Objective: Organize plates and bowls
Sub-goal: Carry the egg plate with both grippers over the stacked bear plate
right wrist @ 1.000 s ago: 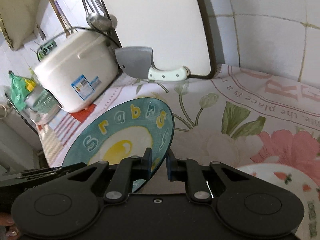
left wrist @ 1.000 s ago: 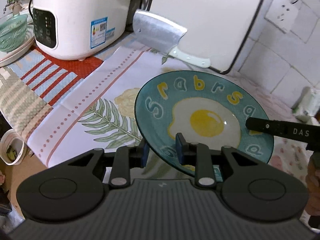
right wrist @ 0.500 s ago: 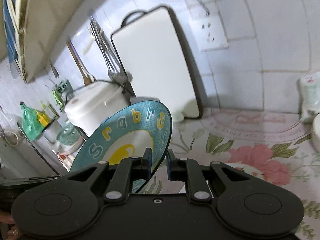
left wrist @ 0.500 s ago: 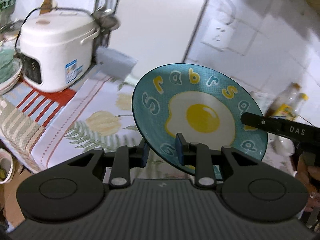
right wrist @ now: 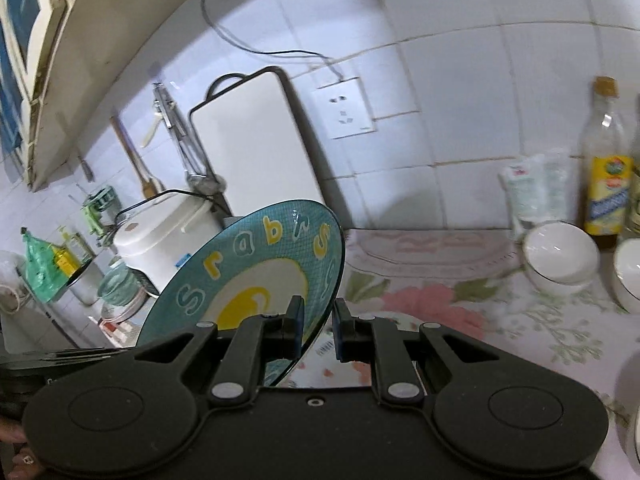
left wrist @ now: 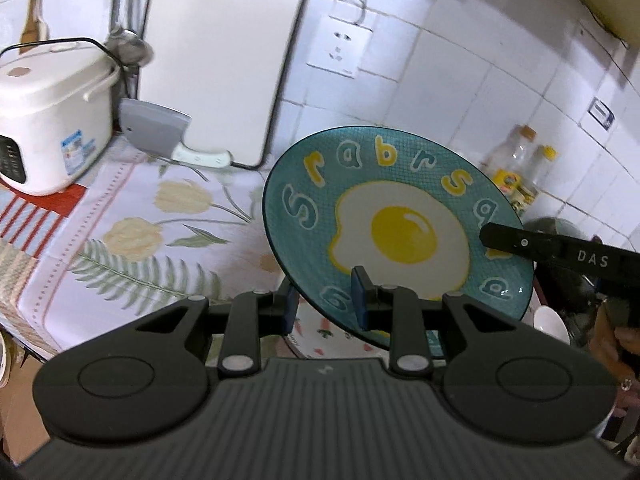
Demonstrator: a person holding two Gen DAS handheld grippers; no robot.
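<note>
A teal plate [left wrist: 400, 216] with a fried-egg picture and letters is held tilted above the counter. My left gripper [left wrist: 324, 300] is shut on its near rim. My right gripper [right wrist: 318, 330] is shut on its right rim, and the plate [right wrist: 256, 276] rises to the left of it. The right gripper's finger [left wrist: 560, 254] shows at the plate's right edge in the left wrist view. A white plate with small red prints [left wrist: 332, 334] lies on the cloth under the teal plate. Two white bowls [right wrist: 560, 256] stand at the right.
A white rice cooker [left wrist: 52, 116] stands at the left, a cleaver [left wrist: 160, 132] and a white cutting board [left wrist: 216, 60] lean on the tiled wall. Bottles [right wrist: 606, 168] and white packets [right wrist: 536, 192] stand at the back right. A flowered cloth [left wrist: 152, 232] covers the counter.
Both grippers have lifted the teal plate higher above the counter and moved it rightward; more wall, the bottles and the bowls have come into view.
</note>
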